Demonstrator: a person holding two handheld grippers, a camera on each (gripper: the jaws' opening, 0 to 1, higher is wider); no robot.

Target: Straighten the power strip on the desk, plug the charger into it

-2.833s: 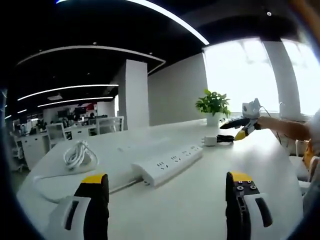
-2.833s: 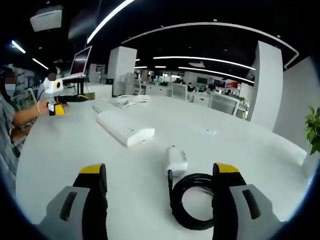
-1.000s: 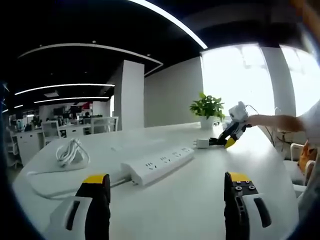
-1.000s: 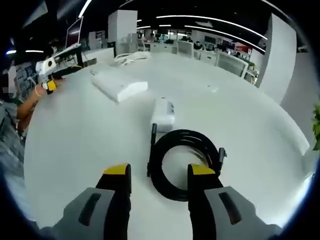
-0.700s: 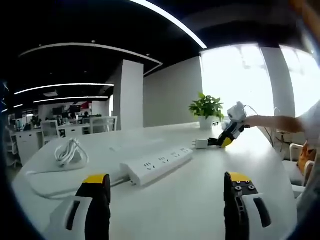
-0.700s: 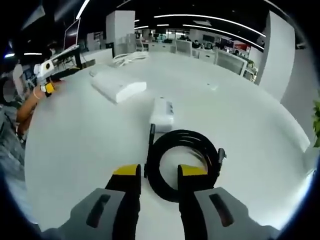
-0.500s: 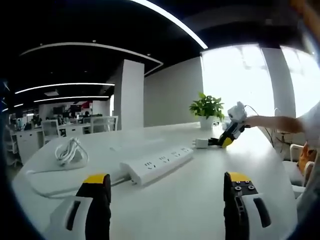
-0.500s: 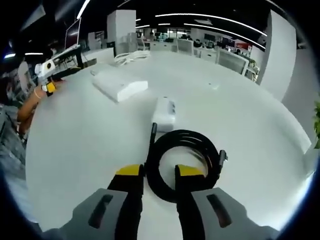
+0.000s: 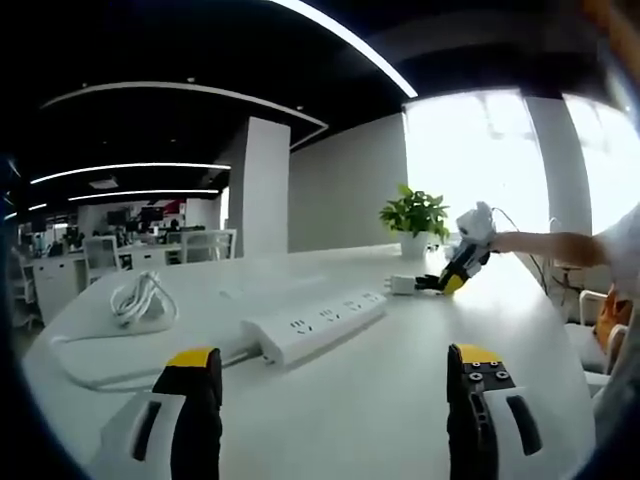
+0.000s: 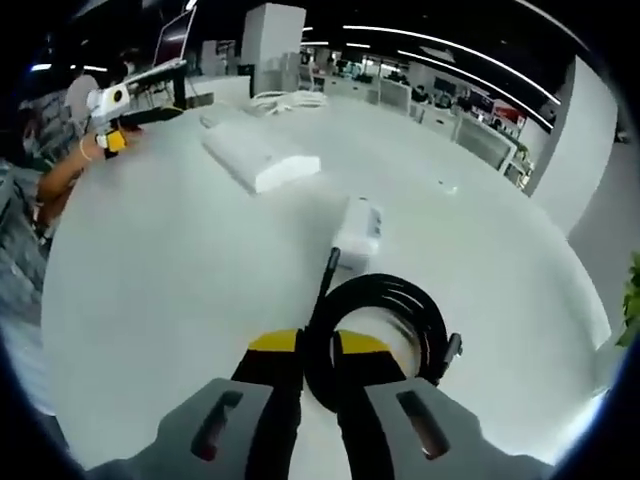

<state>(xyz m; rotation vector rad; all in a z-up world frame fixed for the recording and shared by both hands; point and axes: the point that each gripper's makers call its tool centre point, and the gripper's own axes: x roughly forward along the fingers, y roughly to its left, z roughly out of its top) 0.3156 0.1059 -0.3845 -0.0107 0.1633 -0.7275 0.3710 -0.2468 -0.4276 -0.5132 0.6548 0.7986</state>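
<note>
Right gripper [image 10: 318,345] is pinched nearly closed on the coiled black cable [image 10: 385,320] of the charger [image 10: 358,228], whose white brick lies on the desk [image 10: 180,270] just past the coil, toward the middle. Power strip [image 9: 312,322] sits mid-desk at an angle, its cord bundle [image 9: 138,298] near the far left edge. Left gripper [image 9: 330,400] hangs wide open w/ nothing in it, over the near edge.

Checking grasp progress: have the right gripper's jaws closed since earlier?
Yes. The right gripper has narrowed its jaws onto the black cable coil, beside the charger.
</note>
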